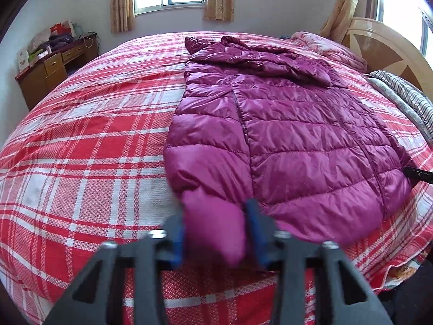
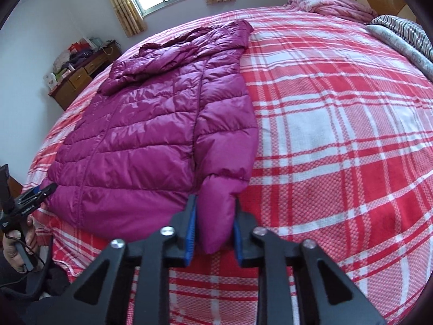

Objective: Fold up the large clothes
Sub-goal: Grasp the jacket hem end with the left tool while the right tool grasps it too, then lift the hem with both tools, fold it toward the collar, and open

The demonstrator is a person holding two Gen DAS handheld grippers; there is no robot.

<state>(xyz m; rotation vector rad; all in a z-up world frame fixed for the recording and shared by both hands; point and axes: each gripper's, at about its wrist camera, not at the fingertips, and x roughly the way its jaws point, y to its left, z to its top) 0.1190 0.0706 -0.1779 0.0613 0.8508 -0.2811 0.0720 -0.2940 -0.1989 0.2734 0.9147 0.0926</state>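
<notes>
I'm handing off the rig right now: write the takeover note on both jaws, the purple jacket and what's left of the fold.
Left gripper: jaws shut on the jacket's left sleeve cuff.
Right gripper: jaws shut on the right sleeve cuff.
Purple puffer jacket lies flat, hem toward you, hood far, on the plaid bed.
Done: both cuffs gripped.
Left: fold sleeves across the body, then fold the body.

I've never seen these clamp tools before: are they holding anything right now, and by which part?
Yes. Both hold the purple puffer jacket by its sleeve ends: the left gripper is clamped on one cuff, the right gripper on the other.
</notes>
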